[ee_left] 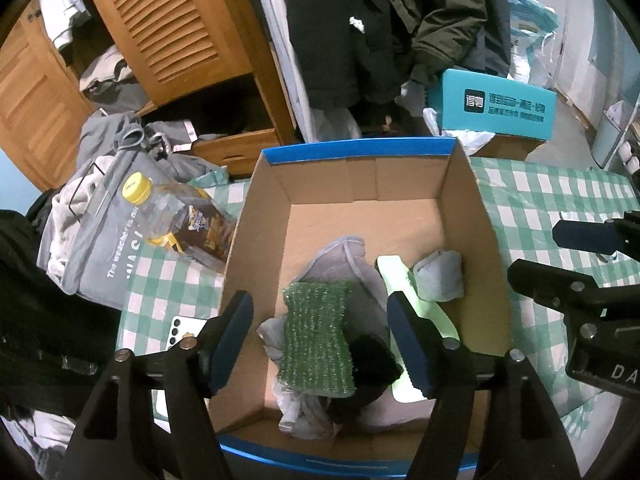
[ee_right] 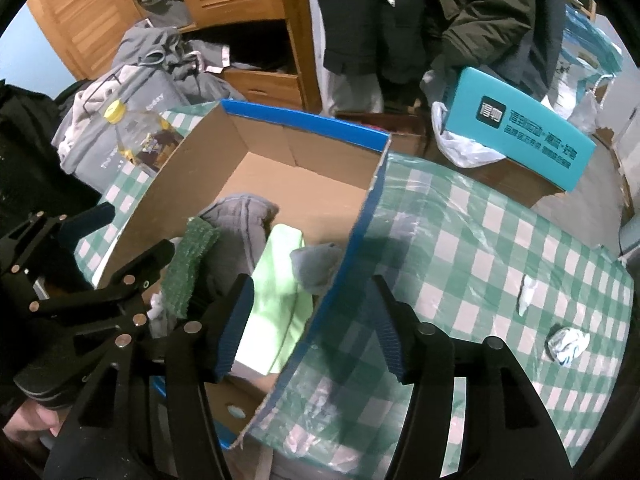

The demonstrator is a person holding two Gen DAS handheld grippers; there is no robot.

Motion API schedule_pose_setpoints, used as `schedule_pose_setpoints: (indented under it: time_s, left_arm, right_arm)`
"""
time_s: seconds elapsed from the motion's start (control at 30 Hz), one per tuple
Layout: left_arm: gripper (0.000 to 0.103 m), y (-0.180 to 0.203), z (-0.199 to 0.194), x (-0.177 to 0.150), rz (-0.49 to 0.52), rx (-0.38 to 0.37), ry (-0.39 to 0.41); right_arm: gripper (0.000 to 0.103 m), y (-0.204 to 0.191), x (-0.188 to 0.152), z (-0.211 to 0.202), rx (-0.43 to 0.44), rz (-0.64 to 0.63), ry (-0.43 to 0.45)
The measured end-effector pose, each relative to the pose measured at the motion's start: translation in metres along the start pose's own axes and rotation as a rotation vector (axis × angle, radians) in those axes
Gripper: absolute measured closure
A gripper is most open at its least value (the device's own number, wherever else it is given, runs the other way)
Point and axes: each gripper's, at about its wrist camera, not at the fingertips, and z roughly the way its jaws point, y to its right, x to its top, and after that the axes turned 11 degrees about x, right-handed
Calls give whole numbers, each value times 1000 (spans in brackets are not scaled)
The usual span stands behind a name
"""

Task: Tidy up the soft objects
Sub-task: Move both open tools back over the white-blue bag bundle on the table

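Observation:
A cardboard box with a blue rim [ee_left: 360,148] [ee_right: 304,120] stands on the checked table. Inside lie a green scouring pad [ee_left: 316,340] [ee_right: 188,264], a grey cloth [ee_left: 344,264] [ee_right: 240,220], a light green cloth [ee_left: 400,280] [ee_right: 280,276], a small grey cloth [ee_left: 438,276] [ee_right: 316,266] and a black soft item [ee_left: 374,356]. My left gripper [ee_left: 326,340] is open and empty above the box's contents. My right gripper [ee_right: 312,328] is open and empty, straddling the box's right wall. A crumpled white item [ee_right: 568,344] lies on the table at the right.
A yellow-capped bottle [ee_left: 180,220] [ee_right: 136,136] and a grey bag [ee_left: 100,240] stand left of the box. A phone [ee_left: 180,332] lies by the left fingers. A teal box [ee_left: 496,104] [ee_right: 520,140] and hanging coats [ee_left: 360,20] are behind. A small white scrap [ee_right: 528,292] lies on the green checked tablecloth [ee_right: 480,240].

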Motion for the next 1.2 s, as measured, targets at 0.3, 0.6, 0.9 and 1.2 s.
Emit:
schedule_pose_setpoints:
  time_s: [0.3, 0.6, 0.9, 1.2]
  left_arm:
    - [24, 14, -11, 2, 13, -73, 12]
    - [21, 35, -23, 4, 49, -86, 36]
    - [18, 66, -36, 4, 115, -90, 55]
    - [17, 93, -51, 4, 168, -99, 74]
  right_arm:
    - [44, 18, -13, -11, -28, 43, 1]
    - [44, 46, -33, -23, -54, 101, -1]
    - [44, 72, -53, -43, -76, 152, 17]
    - [43, 100, -75, -63, -118, 213, 34]
